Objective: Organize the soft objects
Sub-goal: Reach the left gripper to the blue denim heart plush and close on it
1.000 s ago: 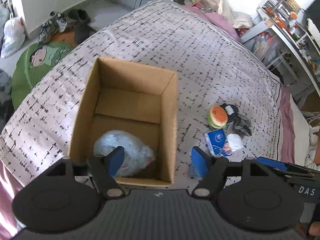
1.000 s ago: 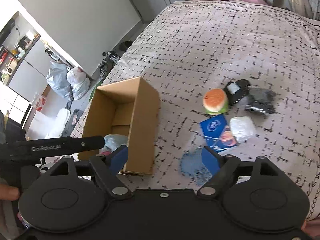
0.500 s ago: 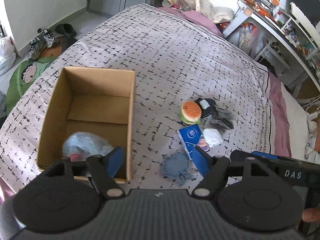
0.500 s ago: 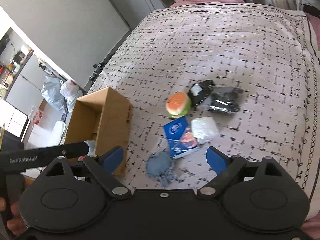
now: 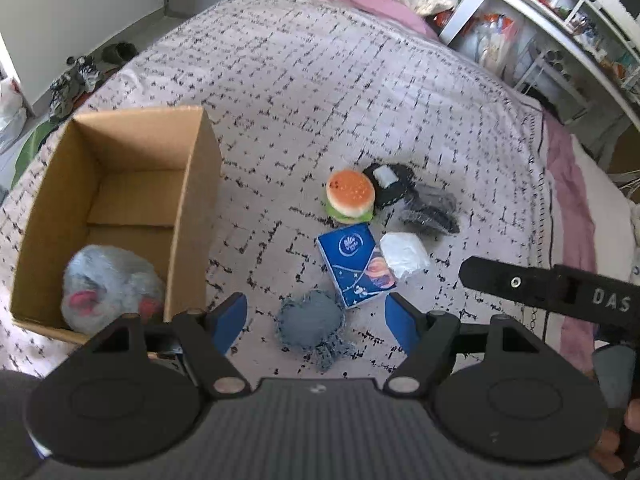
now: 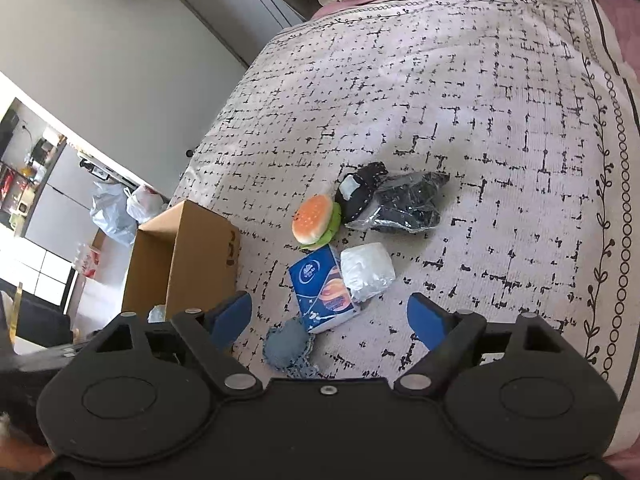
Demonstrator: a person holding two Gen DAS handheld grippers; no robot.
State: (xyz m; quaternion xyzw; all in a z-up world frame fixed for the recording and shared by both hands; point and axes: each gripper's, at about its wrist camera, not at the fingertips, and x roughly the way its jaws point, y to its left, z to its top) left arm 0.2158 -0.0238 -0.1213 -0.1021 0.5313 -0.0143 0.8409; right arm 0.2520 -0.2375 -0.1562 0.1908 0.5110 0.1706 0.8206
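Note:
A cardboard box (image 5: pixel 192 184) stands on the bed at the left and holds a grey plush with pink patches (image 5: pixel 108 284). To its right lie a burger toy (image 5: pixel 350 196), a blue tissue pack (image 5: pixel 356 264), a white packet (image 5: pixel 402 254), dark bagged items (image 5: pixel 416 204) and a grey-blue knitted piece (image 5: pixel 310 320). My left gripper (image 5: pixel 316 322) is open and empty, just above the knitted piece. My right gripper (image 6: pixel 328 320) is open and empty, near the tissue pack (image 6: pixel 322 290), the knitted piece (image 6: pixel 288 346) and the box (image 6: pixel 188 260).
The bed has a patterned cover (image 5: pixel 320 80) with a pink edge at the right. Shoes (image 5: pixel 76 76) lie on the floor at the far left. Cluttered shelves (image 5: pixel 560 12) stand at the far right. Plastic bags (image 6: pixel 116 208) sit on the floor beyond the box.
My left gripper has moved right, from over the box to over the knitted piece. My right gripper has moved right and back, so the loose items sit more central. Both stayed open.

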